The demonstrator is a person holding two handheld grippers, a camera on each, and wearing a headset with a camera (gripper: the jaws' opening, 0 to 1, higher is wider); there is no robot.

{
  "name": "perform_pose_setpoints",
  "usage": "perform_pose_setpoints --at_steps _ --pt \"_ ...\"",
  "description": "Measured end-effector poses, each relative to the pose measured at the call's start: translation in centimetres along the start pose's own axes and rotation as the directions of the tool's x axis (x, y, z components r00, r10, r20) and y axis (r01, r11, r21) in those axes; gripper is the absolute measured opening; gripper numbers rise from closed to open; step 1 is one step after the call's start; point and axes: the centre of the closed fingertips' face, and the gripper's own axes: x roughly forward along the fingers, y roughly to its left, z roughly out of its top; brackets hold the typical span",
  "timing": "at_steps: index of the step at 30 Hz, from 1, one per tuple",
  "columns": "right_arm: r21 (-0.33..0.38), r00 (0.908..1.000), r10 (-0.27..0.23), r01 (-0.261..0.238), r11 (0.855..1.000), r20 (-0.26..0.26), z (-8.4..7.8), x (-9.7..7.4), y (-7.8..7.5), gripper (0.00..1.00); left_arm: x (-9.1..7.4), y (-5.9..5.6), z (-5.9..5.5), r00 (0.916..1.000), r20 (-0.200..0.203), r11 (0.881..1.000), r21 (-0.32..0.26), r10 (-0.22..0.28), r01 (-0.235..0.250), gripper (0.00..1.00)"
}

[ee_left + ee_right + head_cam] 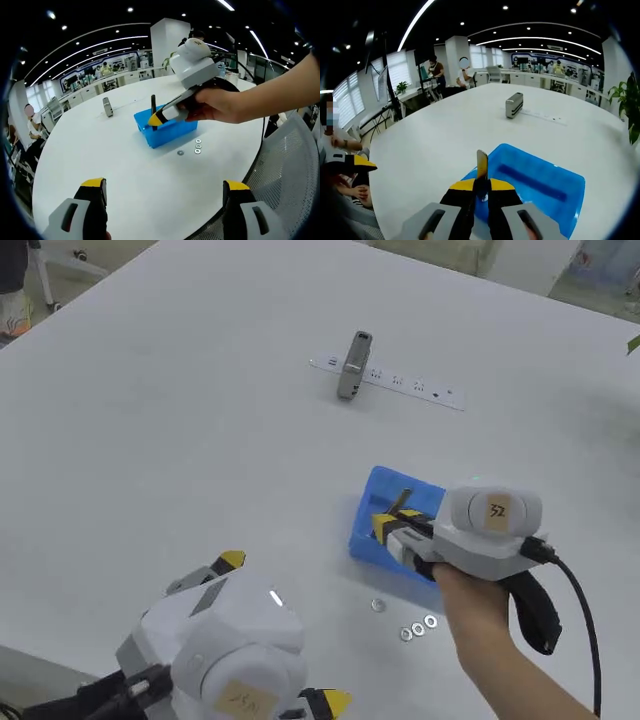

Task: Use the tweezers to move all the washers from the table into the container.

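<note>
Over the container, right gripper view shows the right tool clamping tweezers.

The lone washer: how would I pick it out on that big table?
On the white table, find the blue container. Just on its near side, toward the person, three washers sit in a tight row. The lone washer lies apart, left of them in the head view.

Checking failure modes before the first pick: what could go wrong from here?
1. The thin metal tweezers are pinched only by the shut right gripper; they may twist or slip.
2. Three small silver washers lie flat, close together near the blue plastic container; grabbing one could scatter the others.
</note>
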Motion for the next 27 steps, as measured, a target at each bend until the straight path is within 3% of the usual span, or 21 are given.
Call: perform_pose_setpoints --at_steps 8,16,22,27 --pt "0.051 0.9966 0.009 -0.013 0.999 0.082 2.6 -2.3 0.1 0.05 -0.1 0.0 0.1 1.0000 0.004 1.000 0.011 0.005 -0.005 0.99" --pt "0.060 0.9865 0.018 -0.028 0.998 0.163 4.6 -6.4 0.9 0.05 -0.1 -0.1 0.2 1.0000 0.006 1.000 0.011 0.002 -0.003 0.99" --pt "0.044 0.9831 0.045 -0.054 0.998 0.177 4.4 -8.1 2.5 0.04 -0.1 -0.1 0.2 1.0000 0.005 1.000 0.015 0.003 -0.003 0.99" --pt "-0.007 0.9887 0.058 -0.057 0.998 0.138 2.7 -8.5 3.7 0.04 -0.1 -0.1 0.1 1.0000 0.003 1.000 0.016 0.002 -0.002 0.99"
